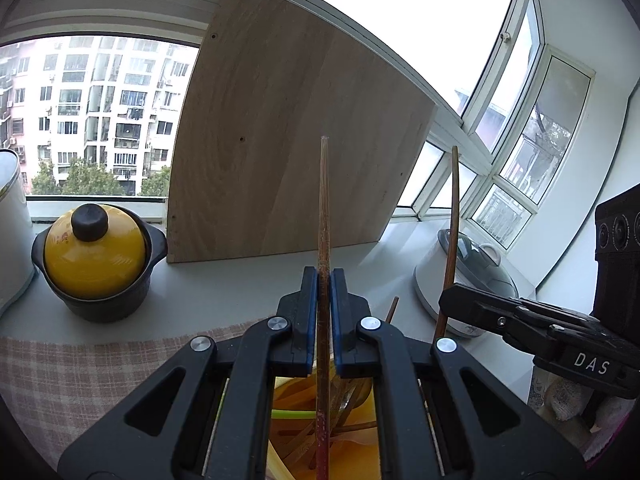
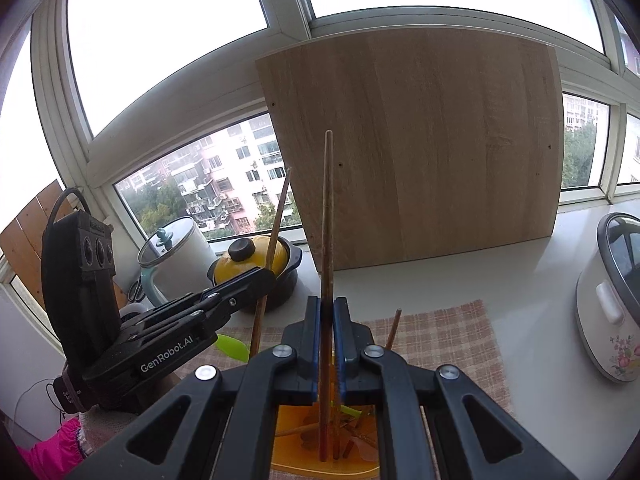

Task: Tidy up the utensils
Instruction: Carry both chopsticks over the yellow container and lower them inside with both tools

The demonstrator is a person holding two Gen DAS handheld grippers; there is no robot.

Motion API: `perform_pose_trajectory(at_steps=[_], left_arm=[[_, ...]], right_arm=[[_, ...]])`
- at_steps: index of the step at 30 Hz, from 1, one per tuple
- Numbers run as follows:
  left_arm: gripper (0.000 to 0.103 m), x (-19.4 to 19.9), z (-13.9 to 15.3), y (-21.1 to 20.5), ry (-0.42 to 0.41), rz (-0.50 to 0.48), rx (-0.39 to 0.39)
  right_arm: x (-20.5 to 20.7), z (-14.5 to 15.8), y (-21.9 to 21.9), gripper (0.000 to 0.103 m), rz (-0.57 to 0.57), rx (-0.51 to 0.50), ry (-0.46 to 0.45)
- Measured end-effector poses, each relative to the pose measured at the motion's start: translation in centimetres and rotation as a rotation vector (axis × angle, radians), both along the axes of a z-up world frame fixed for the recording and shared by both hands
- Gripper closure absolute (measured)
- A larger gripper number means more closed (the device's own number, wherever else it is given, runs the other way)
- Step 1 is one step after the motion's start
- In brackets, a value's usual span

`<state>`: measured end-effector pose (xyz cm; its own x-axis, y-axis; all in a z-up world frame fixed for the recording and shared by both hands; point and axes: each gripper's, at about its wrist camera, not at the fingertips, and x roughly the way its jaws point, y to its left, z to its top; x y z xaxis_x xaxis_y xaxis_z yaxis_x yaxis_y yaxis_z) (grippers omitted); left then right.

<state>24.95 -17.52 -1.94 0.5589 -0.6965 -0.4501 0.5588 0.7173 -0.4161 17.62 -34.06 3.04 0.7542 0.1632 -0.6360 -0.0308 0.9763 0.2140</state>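
Note:
My left gripper [image 1: 324, 276] is shut on a brown wooden chopstick [image 1: 323, 208] that stands upright between its blue pads. My right gripper [image 2: 328, 304] is shut on a second, darker chopstick [image 2: 328, 200], also upright. Each gripper shows in the other's view: the right one [image 1: 452, 300] with its chopstick [image 1: 454, 216], the left one [image 2: 264, 276] with its chopstick [image 2: 276, 224]. Below both grippers sits an orange holder [image 2: 288, 420] with several chopsticks and a green utensil [image 1: 292, 414]. Another stick [image 2: 394, 328] pokes up beside it.
A wooden board [image 1: 288, 140] leans against the window. A yellow-lidded black pot [image 1: 96, 256] and a white pot [image 2: 180, 252] stand at left. A rice cooker [image 2: 608, 304] stands at right. A checked cloth [image 2: 448, 332] covers the counter.

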Motion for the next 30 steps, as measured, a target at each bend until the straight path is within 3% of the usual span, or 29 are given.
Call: perform_pose_trajectory(at_steps=[12, 25, 26, 27, 28, 29, 30], left_arm=[[0.099, -0.5, -1.2, 1.0, 0.002, 0.017, 0.008], [0.098, -3.0, -1.8, 1.0, 0.057, -0.067, 0.073], [0.096, -3.1, -1.9, 1.0, 0.066, -0.072, 0.080], [0.083, -3.1, -1.9, 1.1, 0.078, -0.079, 0.088], [0.073, -3.3, -1.9, 1.2, 0.085, -0.078, 0.093], [0.058, -3.5, -1.8, 1.5, 0.081, -0.072, 0.093], [0.057, -3.8, -1.7, 1.8, 0.068, -0.064, 0.091]], right_arm=[[-0.1, -1.8, 0.2, 0.100, 0.008, -0.001, 0.039], [-1.5, -5.2, 0.6, 0.099, 0.025, -0.008, 0.123], [-1.6, -5.4, 0.6, 0.098, 0.028, -0.011, 0.128], [-1.7, -5.5, 0.6, 0.096, 0.031, -0.013, 0.131], [-1.7, -5.6, 0.7, 0.088, 0.033, -0.016, 0.134], [-1.8, -5.7, 0.7, 0.073, 0.037, -0.016, 0.136], [-1.9, -5.7, 0.8, 0.067, 0.036, -0.019, 0.133]])
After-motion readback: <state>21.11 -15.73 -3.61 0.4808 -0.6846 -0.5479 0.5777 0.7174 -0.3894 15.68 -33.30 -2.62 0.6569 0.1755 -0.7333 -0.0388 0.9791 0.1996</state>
